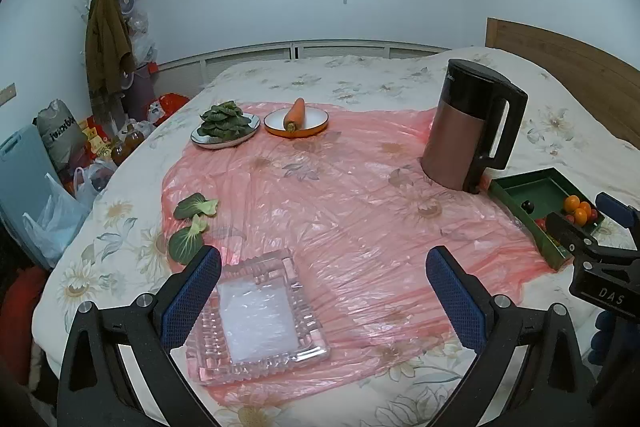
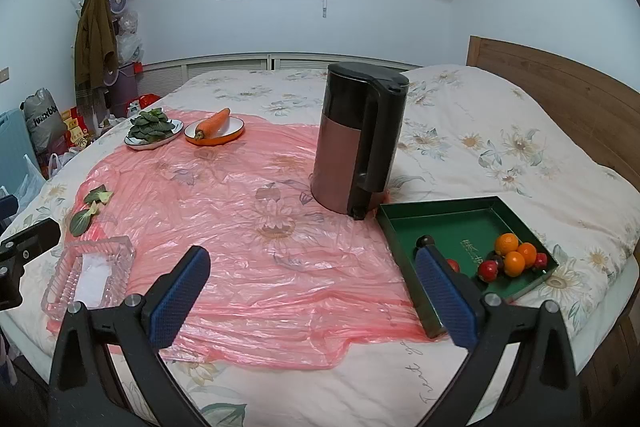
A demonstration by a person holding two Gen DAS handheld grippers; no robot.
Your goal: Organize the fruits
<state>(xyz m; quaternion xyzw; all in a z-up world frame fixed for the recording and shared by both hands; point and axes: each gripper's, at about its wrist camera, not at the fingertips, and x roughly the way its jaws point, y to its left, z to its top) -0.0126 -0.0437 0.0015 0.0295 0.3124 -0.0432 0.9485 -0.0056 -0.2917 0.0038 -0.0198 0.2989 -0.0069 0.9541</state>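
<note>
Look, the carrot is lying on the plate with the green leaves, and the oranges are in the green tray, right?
Not quite. The carrot lies alone in the orange bowl beside the leaf plate, as the right wrist view shows. The oranges are in the green tray.

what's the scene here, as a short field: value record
surface: bed under a pink plastic sheet
fruit: oranges and small red fruits in the green tray
glass dish: empty, near left gripper
kettle: upright, beside tray
carrot: in orange bowl
greens: on a plate, two loose leaves nearer
left gripper: open
right gripper: open
</note>
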